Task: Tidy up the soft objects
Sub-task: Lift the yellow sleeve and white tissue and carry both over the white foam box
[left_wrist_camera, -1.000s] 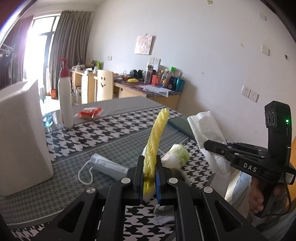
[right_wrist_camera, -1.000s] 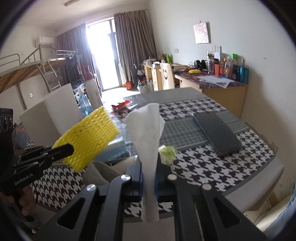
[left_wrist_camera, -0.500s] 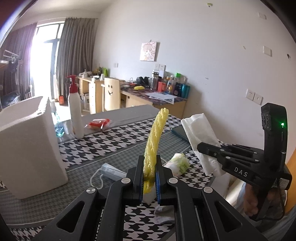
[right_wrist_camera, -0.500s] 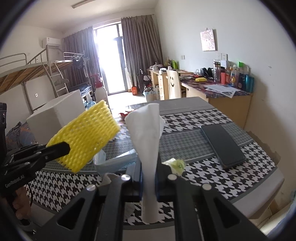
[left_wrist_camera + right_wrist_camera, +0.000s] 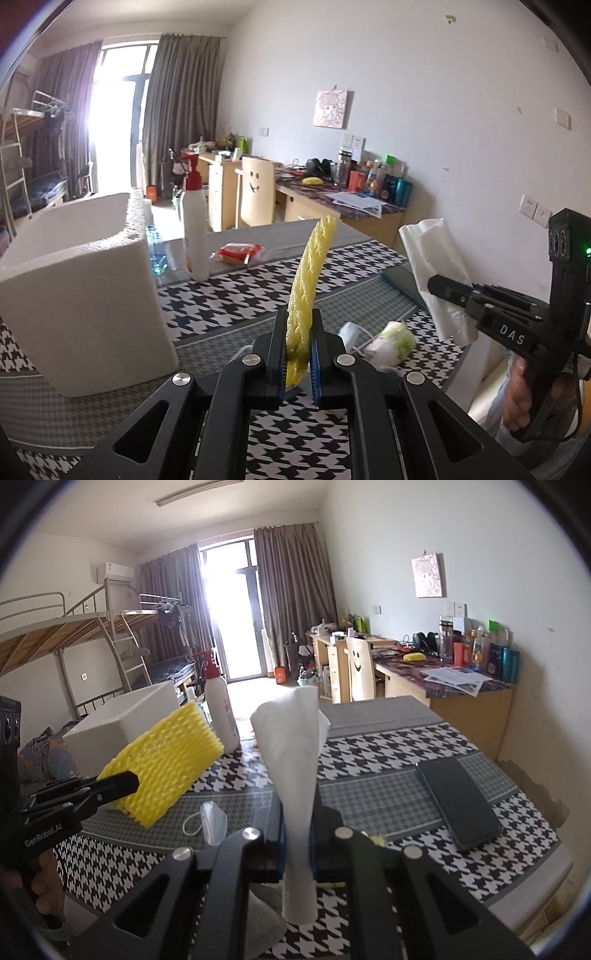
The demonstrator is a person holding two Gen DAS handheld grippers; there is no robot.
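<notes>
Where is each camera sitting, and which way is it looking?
Left wrist view: sits on the left gripper, looks along its fingers past the yellow foam net across the table; a hand shows.
Right wrist view: sits on the right gripper, looks past the white tissue towards the window.
Both see the white foam box and the pump bottle.

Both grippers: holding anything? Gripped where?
Left gripper pinches the yellow foam net sleeve at its lower end; right gripper pinches the white paper tissue near its bottom.
</notes>
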